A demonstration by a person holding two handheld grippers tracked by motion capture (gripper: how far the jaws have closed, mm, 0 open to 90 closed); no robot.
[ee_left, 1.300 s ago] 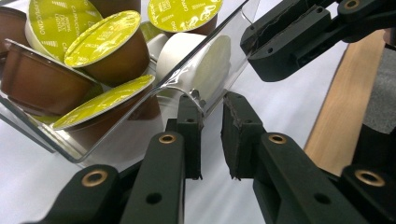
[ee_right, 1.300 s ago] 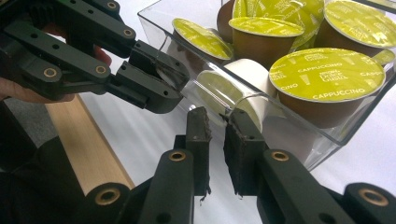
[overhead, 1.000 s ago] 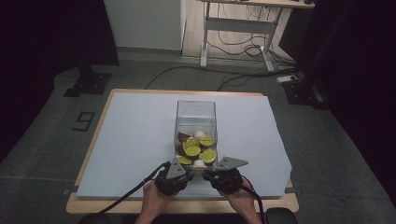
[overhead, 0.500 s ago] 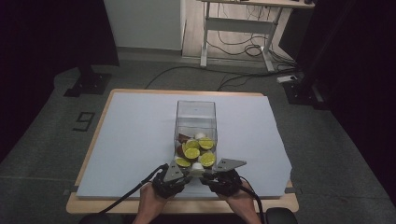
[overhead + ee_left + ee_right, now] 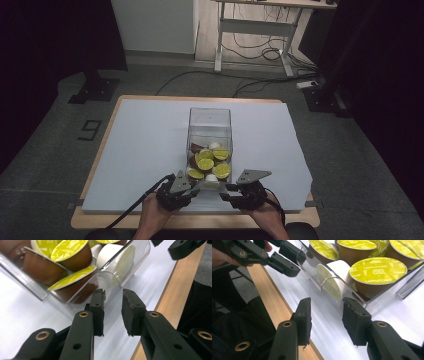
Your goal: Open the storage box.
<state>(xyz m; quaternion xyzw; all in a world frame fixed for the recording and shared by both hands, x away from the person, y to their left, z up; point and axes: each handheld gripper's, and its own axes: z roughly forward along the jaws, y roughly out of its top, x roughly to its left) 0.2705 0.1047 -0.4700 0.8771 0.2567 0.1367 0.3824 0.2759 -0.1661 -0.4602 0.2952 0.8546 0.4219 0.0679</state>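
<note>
Clear plastic forms the dispenser (image 5: 210, 135), a tall see-through box that lies on the pale blue mat (image 5: 135, 150) with its curved open mouth toward the person. Inside it, the coffee capsules (image 5: 206, 163) with lime-green foil lids and brown cups are heaped at the near end, with a few white capsules (image 5: 117, 262) against the curved lip.

The left gripper (image 5: 196, 186) sits just off the dispenser's near left corner. In the left gripper view its jaws have just been opening a little; a narrow gap stands between the pads, nothing is in that gap, and the pads press on nothing, though one fingertip (image 5: 98, 296) lies close to the clear wall. The right gripper (image 5: 226, 192) sits just off the near right corner. Its jaws have just been opening too, wider than the left pair, and they are empty, with the dispenser's lip a little beyond them in the right gripper view.

Judged from this layout, both grippers have let go of the dispenser, which now rests on the mat by its own weight with the capsules settled at its mouth. No capsule lies outside the dispenser. If the work is to take capsules out, that part looks not yet begun; if it was only to place the loaded dispenser, it looks nearly finished, with only drawing the hands (image 5: 150, 220) away left.
</note>
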